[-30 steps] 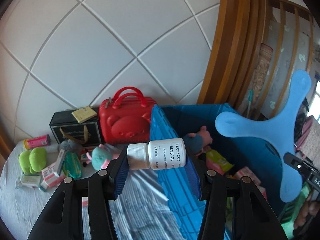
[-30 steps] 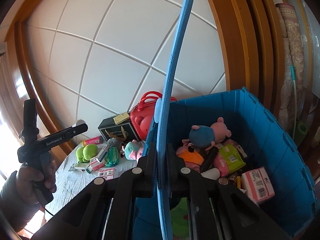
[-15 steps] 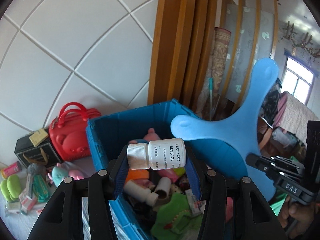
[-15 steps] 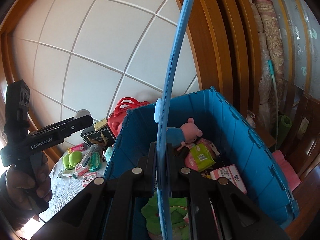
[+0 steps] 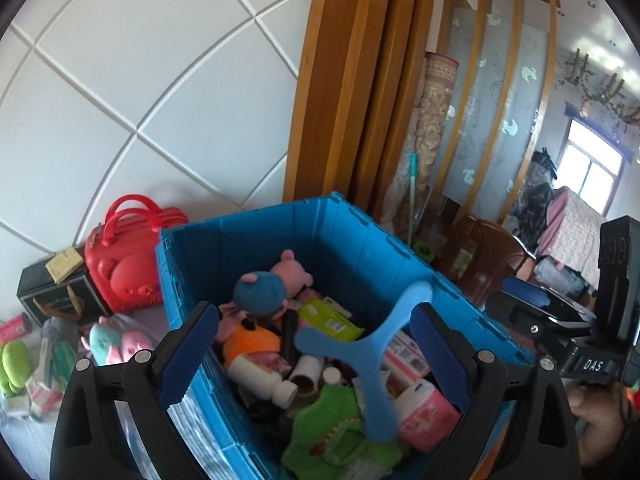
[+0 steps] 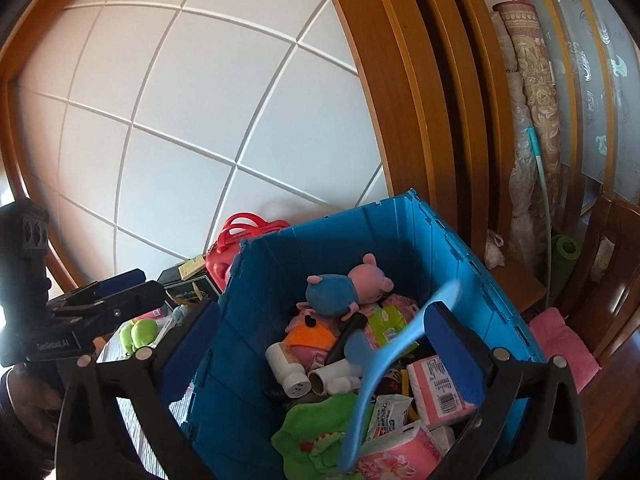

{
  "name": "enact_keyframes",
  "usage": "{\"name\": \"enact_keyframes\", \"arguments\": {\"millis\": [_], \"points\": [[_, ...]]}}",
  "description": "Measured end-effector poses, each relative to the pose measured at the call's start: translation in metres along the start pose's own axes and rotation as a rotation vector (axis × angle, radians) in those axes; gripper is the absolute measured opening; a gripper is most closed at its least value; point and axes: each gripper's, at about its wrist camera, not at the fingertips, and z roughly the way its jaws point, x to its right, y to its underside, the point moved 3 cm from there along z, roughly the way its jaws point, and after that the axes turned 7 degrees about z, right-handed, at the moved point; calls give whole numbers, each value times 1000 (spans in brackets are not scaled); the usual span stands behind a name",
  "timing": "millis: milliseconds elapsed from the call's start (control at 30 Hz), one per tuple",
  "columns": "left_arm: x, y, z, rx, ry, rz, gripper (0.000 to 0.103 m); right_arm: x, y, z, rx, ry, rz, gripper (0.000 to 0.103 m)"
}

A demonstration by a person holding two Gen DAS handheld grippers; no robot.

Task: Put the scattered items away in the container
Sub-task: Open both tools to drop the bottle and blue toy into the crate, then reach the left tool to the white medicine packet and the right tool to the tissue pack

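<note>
Both sets of my fingers (image 5: 316, 356) have just sprung wide, nothing between them; the blue boomerang (image 5: 374, 356) tumbles into the blue crate (image 5: 256, 248) ahead. Next I'd draw back clear before reaching left for the bench (image 5: 24, 440) leftovers.

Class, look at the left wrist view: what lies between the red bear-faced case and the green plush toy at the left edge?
In the left wrist view, a black box, a grey plush and a teal-and-pink plush lie between the red case and the green plush.
</note>
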Motion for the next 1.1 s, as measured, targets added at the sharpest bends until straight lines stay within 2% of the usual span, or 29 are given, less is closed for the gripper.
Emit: {"name": "enact_keyframes", "arguments": {"millis": [233,500,767,1100], "points": [[-26,18,-8,-13,-35,-41,98,-10,12,6,-40,-24,-14,103],[-74,60,-22,-59,-108,-116,98,-49,19,18,-54,-91,-61,103],[-144,112,-56,-80,-219,-215,98,-114,37,48,-117,-163,-125,103],[-253,200,-104,-142,-308,-360,98,-221,83,85,-201,-222,-227,103]]}}
